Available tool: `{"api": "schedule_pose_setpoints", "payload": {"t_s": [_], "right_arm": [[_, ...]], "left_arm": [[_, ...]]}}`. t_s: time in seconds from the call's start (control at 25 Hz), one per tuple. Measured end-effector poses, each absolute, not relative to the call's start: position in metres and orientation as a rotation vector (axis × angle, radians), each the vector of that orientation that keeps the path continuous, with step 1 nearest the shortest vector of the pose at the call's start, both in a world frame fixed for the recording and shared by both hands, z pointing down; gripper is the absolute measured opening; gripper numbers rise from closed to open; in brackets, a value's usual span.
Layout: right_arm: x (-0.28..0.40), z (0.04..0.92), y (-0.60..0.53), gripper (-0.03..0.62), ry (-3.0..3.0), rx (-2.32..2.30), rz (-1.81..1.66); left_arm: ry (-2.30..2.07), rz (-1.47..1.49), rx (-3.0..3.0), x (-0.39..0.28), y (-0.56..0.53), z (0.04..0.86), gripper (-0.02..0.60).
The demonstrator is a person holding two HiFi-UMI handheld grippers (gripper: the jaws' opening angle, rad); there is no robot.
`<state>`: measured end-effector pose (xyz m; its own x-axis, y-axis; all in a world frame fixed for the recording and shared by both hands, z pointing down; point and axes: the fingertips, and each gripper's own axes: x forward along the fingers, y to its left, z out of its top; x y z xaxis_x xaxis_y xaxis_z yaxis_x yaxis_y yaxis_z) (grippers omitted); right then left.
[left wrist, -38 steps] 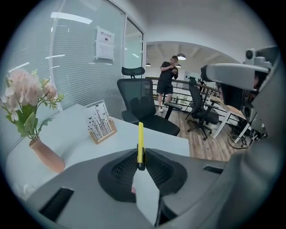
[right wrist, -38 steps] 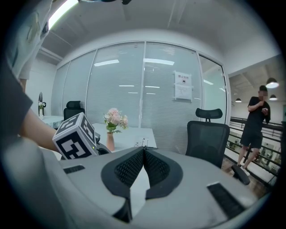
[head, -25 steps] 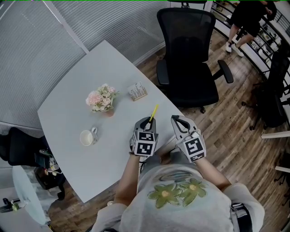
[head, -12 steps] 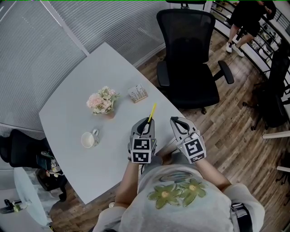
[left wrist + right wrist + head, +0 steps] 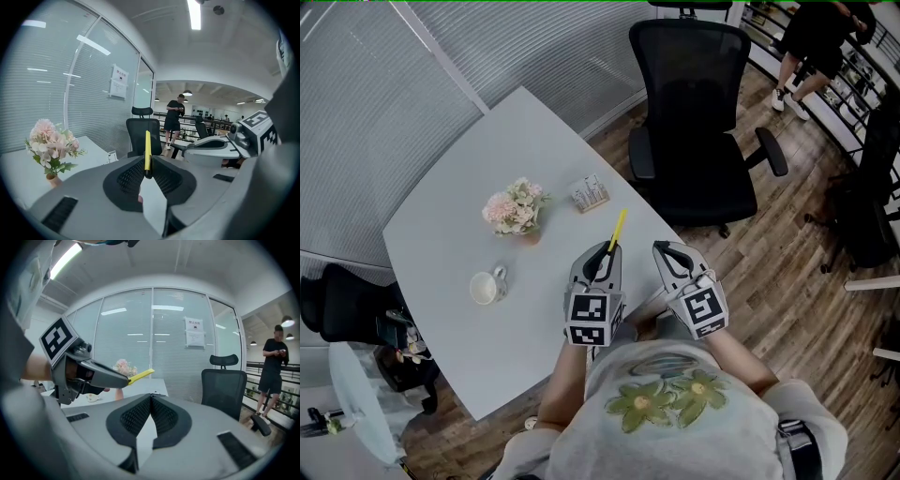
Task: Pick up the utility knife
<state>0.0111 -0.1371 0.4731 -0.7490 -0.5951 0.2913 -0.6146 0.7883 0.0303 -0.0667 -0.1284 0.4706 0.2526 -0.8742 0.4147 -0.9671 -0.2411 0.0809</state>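
My left gripper (image 5: 607,253) is clenched on the slim yellow utility knife (image 5: 618,230), gripping its rear end. The knife sticks straight out ahead of the jaws, long axis in line with the gripper. Its free end aims away from me toward the black office chair (image 5: 698,122). It's held above the white table's (image 5: 469,159) near edge. My right gripper (image 5: 664,249) is just beside, jaws closed together on nothing.
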Motion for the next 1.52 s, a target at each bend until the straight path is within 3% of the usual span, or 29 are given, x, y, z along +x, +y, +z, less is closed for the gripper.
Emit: {"api": "schedule_pose_setpoints", "payload": {"t_s": [1.52], "right_arm": [[0.000,0.440,-0.143,0.003,-2.769,0.916,0.123]], "left_arm": [[-1.728,0.322,2.288,-0.061,-0.137,0.427,0.052]]}}
